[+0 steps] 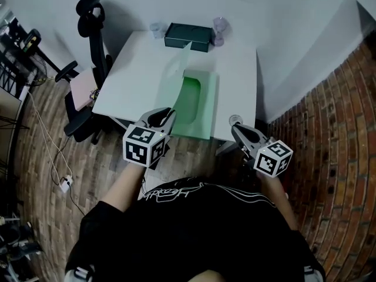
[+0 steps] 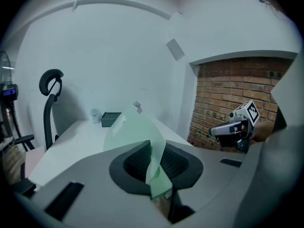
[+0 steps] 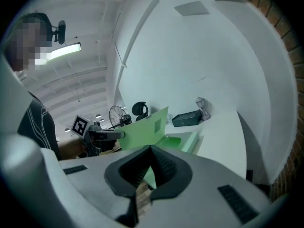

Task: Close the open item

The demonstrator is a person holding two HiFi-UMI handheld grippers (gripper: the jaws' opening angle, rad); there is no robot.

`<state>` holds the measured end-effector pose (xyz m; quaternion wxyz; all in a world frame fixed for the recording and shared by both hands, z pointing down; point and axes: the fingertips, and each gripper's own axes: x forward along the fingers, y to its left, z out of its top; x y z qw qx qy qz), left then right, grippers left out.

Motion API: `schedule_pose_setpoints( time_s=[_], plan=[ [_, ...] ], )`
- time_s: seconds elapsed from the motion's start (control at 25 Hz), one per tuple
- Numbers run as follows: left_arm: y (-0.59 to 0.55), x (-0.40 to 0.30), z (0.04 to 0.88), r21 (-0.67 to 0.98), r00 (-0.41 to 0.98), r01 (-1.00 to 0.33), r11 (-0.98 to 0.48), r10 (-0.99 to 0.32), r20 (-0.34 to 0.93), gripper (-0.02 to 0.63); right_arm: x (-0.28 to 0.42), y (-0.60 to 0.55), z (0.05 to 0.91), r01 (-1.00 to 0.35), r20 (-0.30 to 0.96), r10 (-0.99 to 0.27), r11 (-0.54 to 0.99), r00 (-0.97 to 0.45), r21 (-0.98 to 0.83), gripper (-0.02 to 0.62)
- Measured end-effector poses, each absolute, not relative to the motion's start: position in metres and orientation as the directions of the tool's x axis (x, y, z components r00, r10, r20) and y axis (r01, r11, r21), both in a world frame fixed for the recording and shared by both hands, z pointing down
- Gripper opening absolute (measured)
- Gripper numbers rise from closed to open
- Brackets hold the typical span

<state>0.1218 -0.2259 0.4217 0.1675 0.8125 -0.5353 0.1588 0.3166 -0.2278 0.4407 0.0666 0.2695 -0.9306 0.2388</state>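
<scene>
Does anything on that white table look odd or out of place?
Only the green folder on the white table: its cover stands up curled, pinched in the left gripper, instead of lying flat. Nothing looks spilled or broken.

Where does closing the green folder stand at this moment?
Done: the left gripper has clamped the edge of the folder's pale green cover. In hand: that cover is raised above the folder base on the white table, not yet down. The right gripper is shut on nothing, off to the side. Left: swing the cover down flat and release.
</scene>
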Motion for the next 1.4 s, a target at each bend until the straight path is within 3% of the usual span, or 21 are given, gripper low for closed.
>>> schedule_pose_setpoints(
  time_s=[0.68,1.4],
  plan=[
    [-0.232,0.208,0.509,0.025,0.405,-0.870,-0.492,-0.685,0.606,0.083,0.383,-0.228,0.471,-0.599,0.323,-0.505,0.657,-0.800,-0.458,0.003],
    [-0.234,0.232,0.576,-0.024,0.374,-0.823,-0.567,-0.573,0.729,0.119,0.412,-0.214,0.474,-0.641,0.328,-0.554,0.611,-0.765,-0.465,0.003]
  ],
)
